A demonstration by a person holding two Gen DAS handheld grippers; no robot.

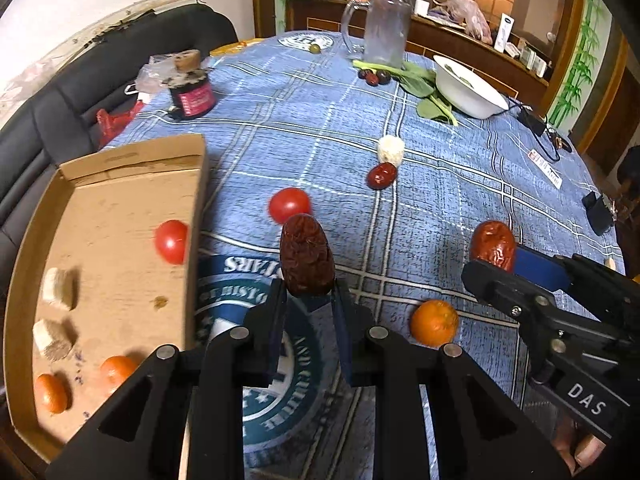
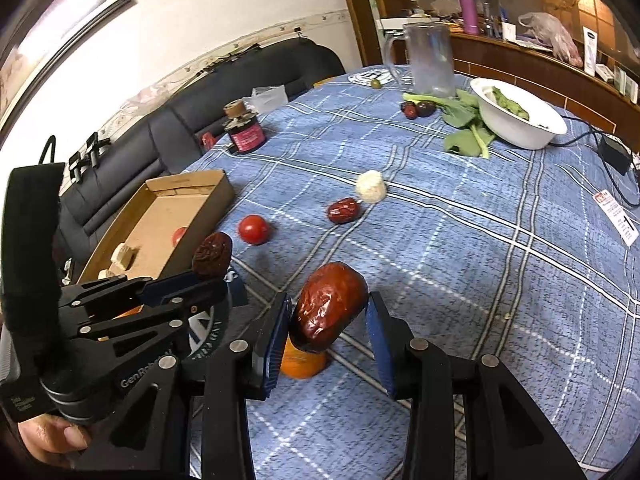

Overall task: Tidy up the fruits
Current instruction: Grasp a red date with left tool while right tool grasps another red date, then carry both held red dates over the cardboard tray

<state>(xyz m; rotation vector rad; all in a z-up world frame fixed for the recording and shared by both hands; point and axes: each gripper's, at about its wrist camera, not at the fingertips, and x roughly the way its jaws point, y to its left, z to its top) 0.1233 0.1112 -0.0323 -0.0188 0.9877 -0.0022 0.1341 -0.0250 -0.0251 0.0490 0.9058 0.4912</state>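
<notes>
At the far left of the left wrist view, a shallow brown cardboard tray (image 1: 132, 184) sits at the edge of the surface (image 1: 440, 184), which is covered by a blue plaid cloth. Inside the tray are one round red tomato (image 1: 172, 241), two pale cream cubes (image 1: 56, 290) and two small orange citrus fruits (image 1: 50, 393).

Just right of the tray, the left gripper (image 1: 307, 294) has its fingers narrowed tight on one dark, wrinkled red date (image 1: 306, 260), which is raised off the cloth and stands upright between the pads. Behind it, a second red tomato (image 1: 289, 205) lies on the cloth.

Further right, a smaller glossy red date (image 1: 382, 176) rests touching a white fluffy ball (image 1: 391, 149). One more orange citrus fruit (image 1: 434, 322) sits on the cloth between the two grippers.

At the right, the right gripper (image 2: 330, 320) holds a larger shiny red date (image 2: 328, 306) between its blue-padded fingers, tilted, directly above that citrus fruit in the right wrist view. That makes three dates counted nearby, two gripped and one lying loose.

At the far side stand a dark jar with a pink label (image 1: 191, 96), a clear glass mug (image 1: 382, 32) and a white bowl (image 1: 468, 88) next to green leaves (image 1: 420, 84); a few small dark fruits (image 1: 374, 76) cluster beside the mug, too small to count surely.
</notes>
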